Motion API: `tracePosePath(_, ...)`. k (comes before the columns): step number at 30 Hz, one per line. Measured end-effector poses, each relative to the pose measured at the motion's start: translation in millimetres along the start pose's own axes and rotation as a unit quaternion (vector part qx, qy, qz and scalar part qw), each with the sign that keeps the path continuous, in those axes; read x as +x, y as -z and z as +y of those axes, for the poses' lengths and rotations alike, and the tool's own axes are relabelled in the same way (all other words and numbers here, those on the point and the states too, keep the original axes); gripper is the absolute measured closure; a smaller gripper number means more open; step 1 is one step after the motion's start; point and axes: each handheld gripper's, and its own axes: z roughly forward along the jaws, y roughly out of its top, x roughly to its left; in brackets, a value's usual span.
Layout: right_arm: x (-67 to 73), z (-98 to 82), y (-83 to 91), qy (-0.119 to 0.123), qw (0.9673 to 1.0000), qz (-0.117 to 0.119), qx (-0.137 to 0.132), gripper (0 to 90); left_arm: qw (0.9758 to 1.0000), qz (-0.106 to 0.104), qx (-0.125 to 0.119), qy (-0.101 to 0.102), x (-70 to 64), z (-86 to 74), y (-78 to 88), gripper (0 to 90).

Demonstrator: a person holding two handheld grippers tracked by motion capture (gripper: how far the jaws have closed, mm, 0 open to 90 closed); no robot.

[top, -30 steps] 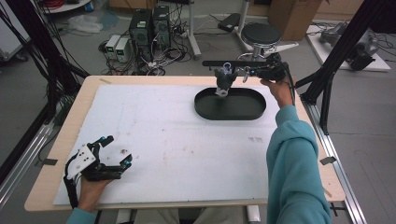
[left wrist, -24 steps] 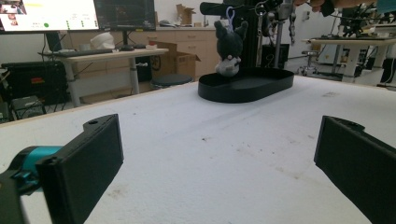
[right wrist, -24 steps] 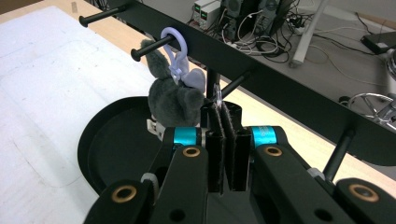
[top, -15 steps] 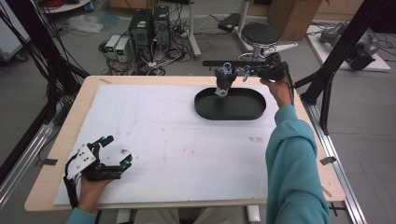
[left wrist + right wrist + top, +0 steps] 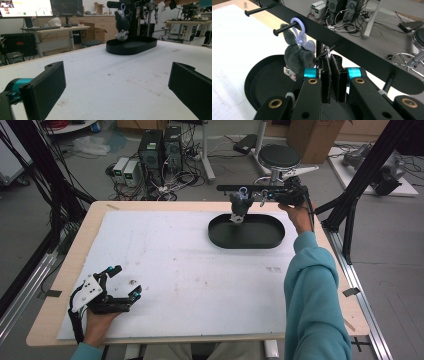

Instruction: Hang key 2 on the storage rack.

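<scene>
So far, the plush keychain hangs by its pale lilac clip from a peg of the black rack bar, just ahead and to the left of the right gripper in the right gripper view. That gripper's jaws stand nearly together, with only a thin slit between the pads; a small metal ring glints right at their tips beside another peg, and whether the pads pinch it I cannot tell. In the high view the right gripper is held level along the bar, with the grey toy dangling beneath it over the black oval tray.

The hanging itself looks done: the clip sits fully round the peg and the toy swings free above the tray, its feet close to the tray floor in the left gripper view. What seems left, by my reading, is for the right gripper to let go fully and draw back from the bar.

The left gripper rests on the white table cover at the near edge, far from the rack, its jaws spread wide with nothing between them.
</scene>
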Motion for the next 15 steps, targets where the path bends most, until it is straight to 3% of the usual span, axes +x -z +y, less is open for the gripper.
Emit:
tracePosePath(9, -2.8, -0.5, 3.4, -0.016, 0.9997, -0.007, -0.015, 81.7, 1.0, 0.0, 0.0, 0.001, 0.0, 0.0, 0.0, 1.7)
tracePosePath(15, -1.3, 0.7, 6.9, -0.015, 0.9994, -0.01, -0.03, 71.1, 1.0, 0.0, 0.0, 0.0, -0.1, 0.0, 0.1, 1.7)
